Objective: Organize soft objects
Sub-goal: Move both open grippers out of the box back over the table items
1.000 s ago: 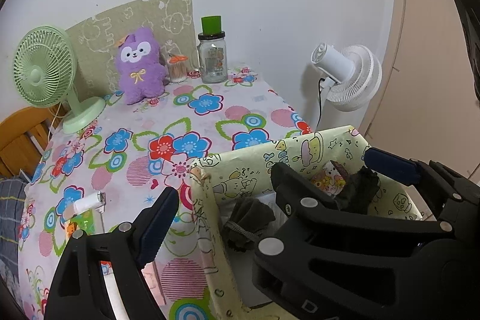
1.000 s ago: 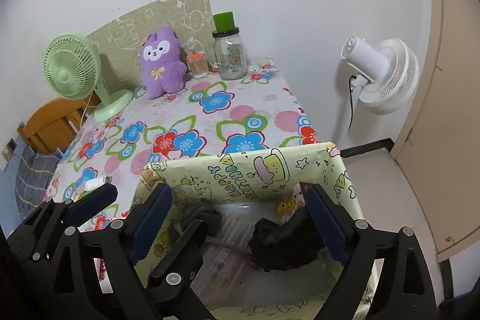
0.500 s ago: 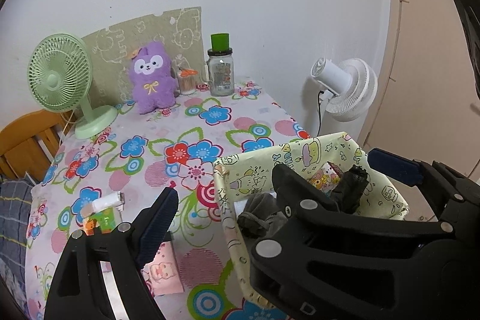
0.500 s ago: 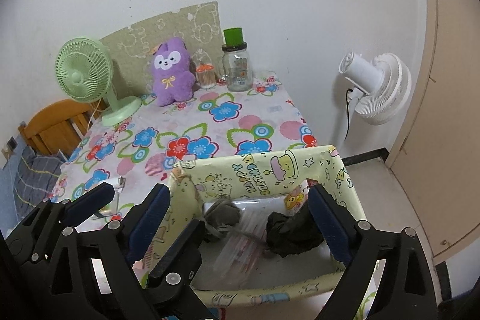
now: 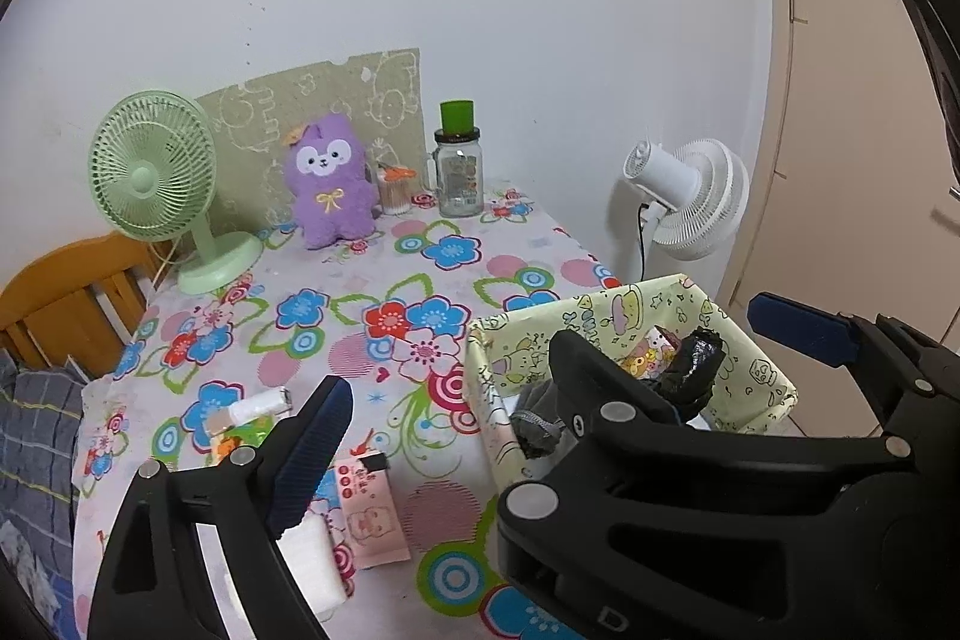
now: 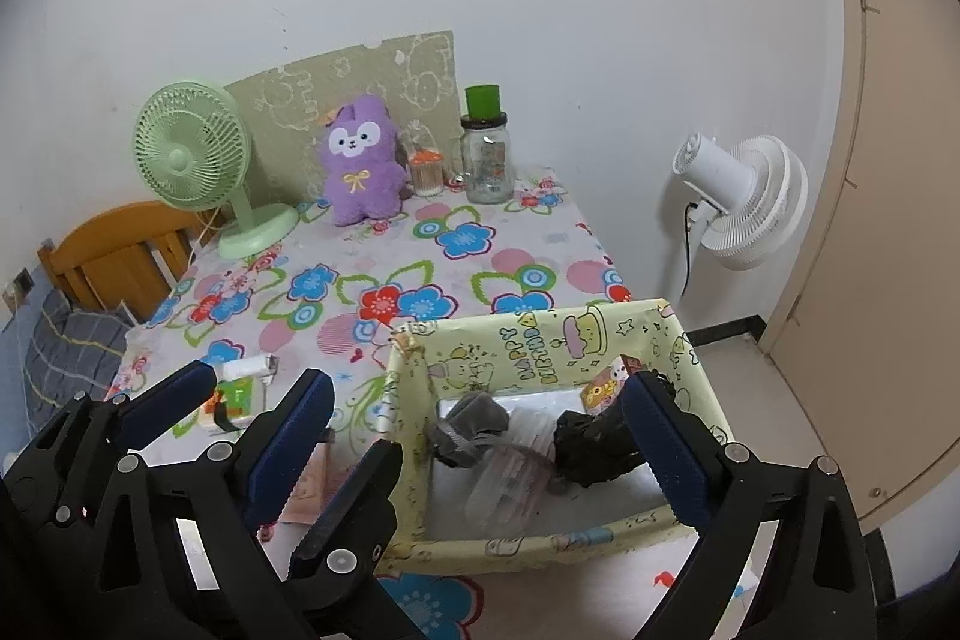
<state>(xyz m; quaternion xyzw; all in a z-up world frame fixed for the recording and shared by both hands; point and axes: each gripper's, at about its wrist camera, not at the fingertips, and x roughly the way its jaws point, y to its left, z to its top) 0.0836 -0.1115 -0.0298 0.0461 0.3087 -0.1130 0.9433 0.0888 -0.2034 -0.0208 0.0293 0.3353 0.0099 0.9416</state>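
Note:
A yellow cartoon-print box (image 6: 540, 340) stands at the table's front right; it also shows in the left wrist view (image 5: 498, 340). Inside lie a grey sock (image 6: 474, 424), a black sock (image 6: 591, 445) and clear plastic wrap. In the left wrist view the grey sock (image 5: 537, 418) and black sock (image 5: 693, 364) show too. My right gripper (image 6: 480, 436) is open and empty, raised over the box. My left gripper (image 5: 552, 376) is open and empty, above the table left of the box. A purple plush toy (image 6: 360, 160) sits at the back.
A green desk fan (image 6: 198, 160), a glass jar with green lid (image 6: 487, 154) and a small cup stand at the back. A white roll (image 5: 258, 403), pink packet (image 5: 366, 508) and white foam block lie at front left. A white floor fan (image 6: 741, 196) and wooden chair (image 6: 120, 250) flank the table.
Both grippers have pulled back and risen, so the box and table look smaller and farther. The socks stay in the box. Both grippers remain open.

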